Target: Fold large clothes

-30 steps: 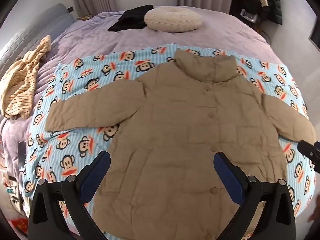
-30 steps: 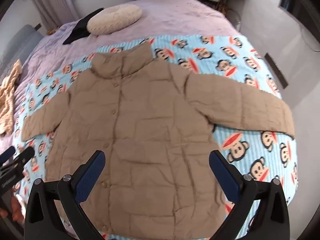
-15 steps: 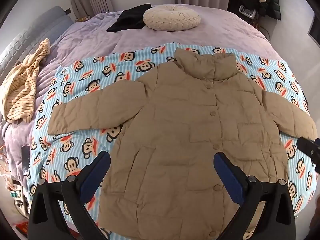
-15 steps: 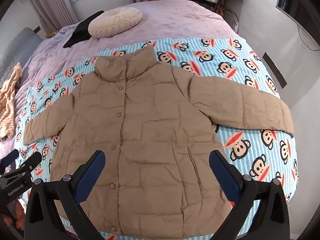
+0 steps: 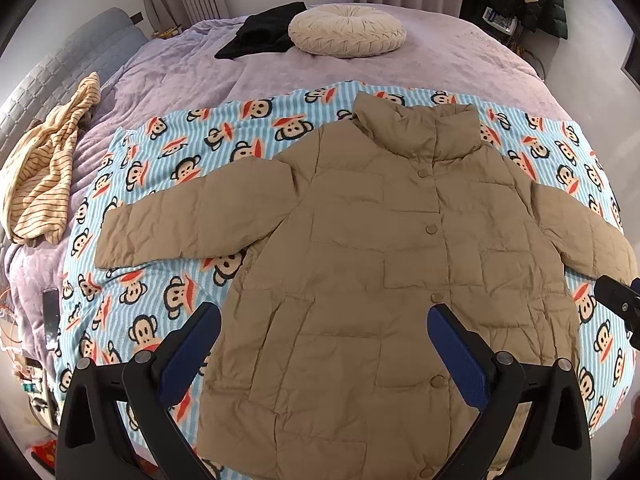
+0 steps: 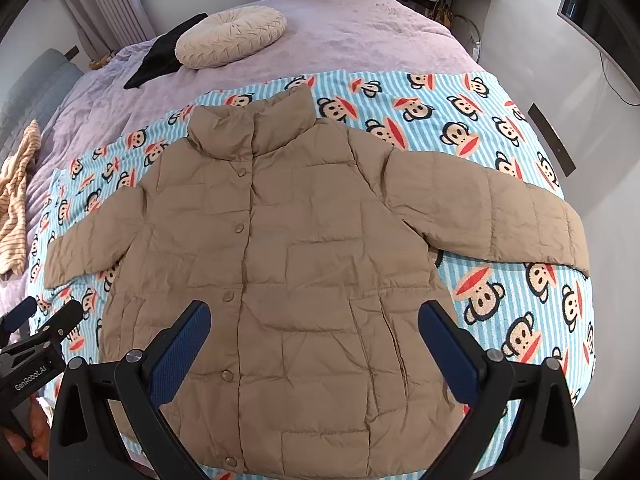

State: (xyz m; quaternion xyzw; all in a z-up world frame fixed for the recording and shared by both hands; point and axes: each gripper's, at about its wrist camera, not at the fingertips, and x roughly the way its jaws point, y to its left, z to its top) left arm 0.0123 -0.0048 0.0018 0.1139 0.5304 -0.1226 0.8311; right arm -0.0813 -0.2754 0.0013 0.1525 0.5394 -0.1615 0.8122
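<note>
Fingers (image 5: 192, 344) spread, empty | jacket (image 5: 360, 280) tan, quilted, buttoned, flat

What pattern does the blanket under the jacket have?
The blanket has light blue and white stripes with cartoon monkey faces; the right wrist view shows it best.

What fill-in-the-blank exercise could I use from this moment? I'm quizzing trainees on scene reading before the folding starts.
1. The tan puffer jacket lies spread flat with both sleeves stretched ____.
2. Under the jacket lies a striped blanket printed with ____ faces.
3. The round cream cushion rests on the ____ bedspread.
4. The left gripper and the right gripper are both ____.

Missing words: outward; monkey; purple; open
</note>
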